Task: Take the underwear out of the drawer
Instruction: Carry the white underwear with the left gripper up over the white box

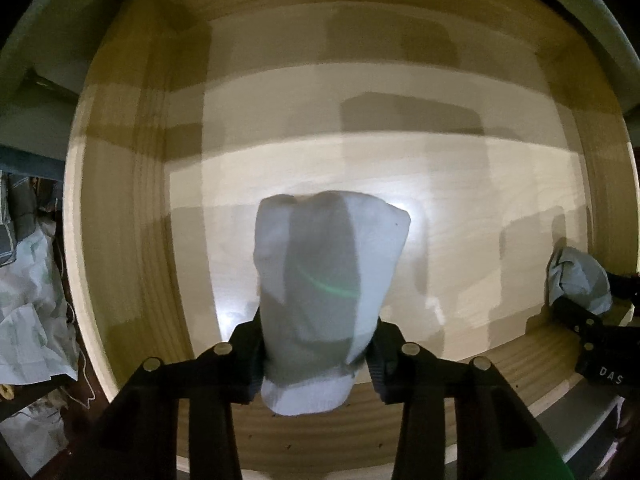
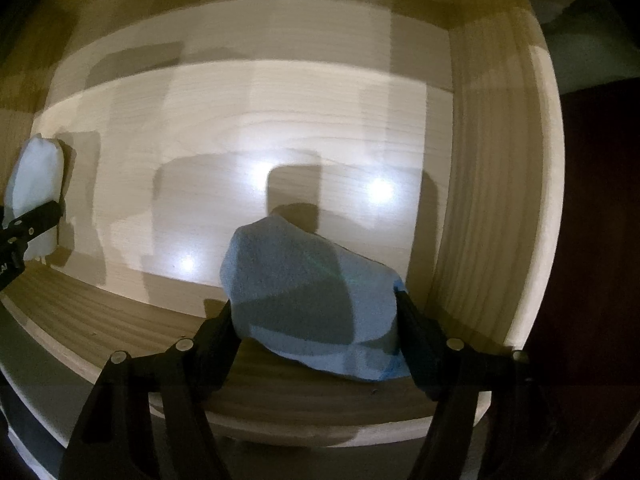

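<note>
Underwear: white rolled piece (image 1: pixel 326 280) clamped between pads of left gripper (image 1: pixel 318 354), low in wooden drawer (image 1: pixel 120 200) near front wall. Blue piece (image 2: pixel 312 304) wedged between jaws of right gripper (image 2: pixel 320 336), in drawer's right front corner (whether pads truly squeeze: likely, cloth fills gap). Step in hand: lift out. Raise both straight up, keep squeeze firm, clear front wall before moving sideways; watch for cloth slipping or unrolling.

Crumpled patterned fabric (image 1: pixel 28 308) lies left — outside the wood, on dark floor.
</note>
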Available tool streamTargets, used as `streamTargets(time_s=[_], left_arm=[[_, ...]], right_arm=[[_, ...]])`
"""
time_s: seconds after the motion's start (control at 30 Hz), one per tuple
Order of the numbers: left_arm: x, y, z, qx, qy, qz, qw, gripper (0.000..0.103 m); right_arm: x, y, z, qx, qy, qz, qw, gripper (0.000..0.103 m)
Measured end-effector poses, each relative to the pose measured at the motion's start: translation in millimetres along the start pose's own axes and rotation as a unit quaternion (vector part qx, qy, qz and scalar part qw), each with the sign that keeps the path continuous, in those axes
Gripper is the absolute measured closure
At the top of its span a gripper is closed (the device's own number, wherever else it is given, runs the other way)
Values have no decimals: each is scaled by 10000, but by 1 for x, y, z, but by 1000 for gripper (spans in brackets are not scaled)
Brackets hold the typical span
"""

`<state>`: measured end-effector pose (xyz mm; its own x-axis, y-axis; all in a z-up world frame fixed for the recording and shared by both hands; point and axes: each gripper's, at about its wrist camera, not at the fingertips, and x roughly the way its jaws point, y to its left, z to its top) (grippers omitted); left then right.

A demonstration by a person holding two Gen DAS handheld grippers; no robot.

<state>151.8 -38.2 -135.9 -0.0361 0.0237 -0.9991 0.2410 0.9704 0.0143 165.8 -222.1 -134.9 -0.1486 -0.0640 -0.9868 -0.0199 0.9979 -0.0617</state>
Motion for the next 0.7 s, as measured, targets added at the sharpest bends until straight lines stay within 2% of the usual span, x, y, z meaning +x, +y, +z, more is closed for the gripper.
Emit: streamTargets(time_s=[0.3,0.47,0.7], left_arm=[[-28,6,-14,34,-156,-81,9998,62],[-50,5,-21,65,-352,-59,9993,62],[-100,12,-33,47,-758,-177,9970,62]], right_arm=[[-2,-3,-5,-1,-29,-3,10000,36],[-3,-5,-13,-3,-26,-6,10000,35],[-3,-11,-16,-19,-42,-31,10000,37]])
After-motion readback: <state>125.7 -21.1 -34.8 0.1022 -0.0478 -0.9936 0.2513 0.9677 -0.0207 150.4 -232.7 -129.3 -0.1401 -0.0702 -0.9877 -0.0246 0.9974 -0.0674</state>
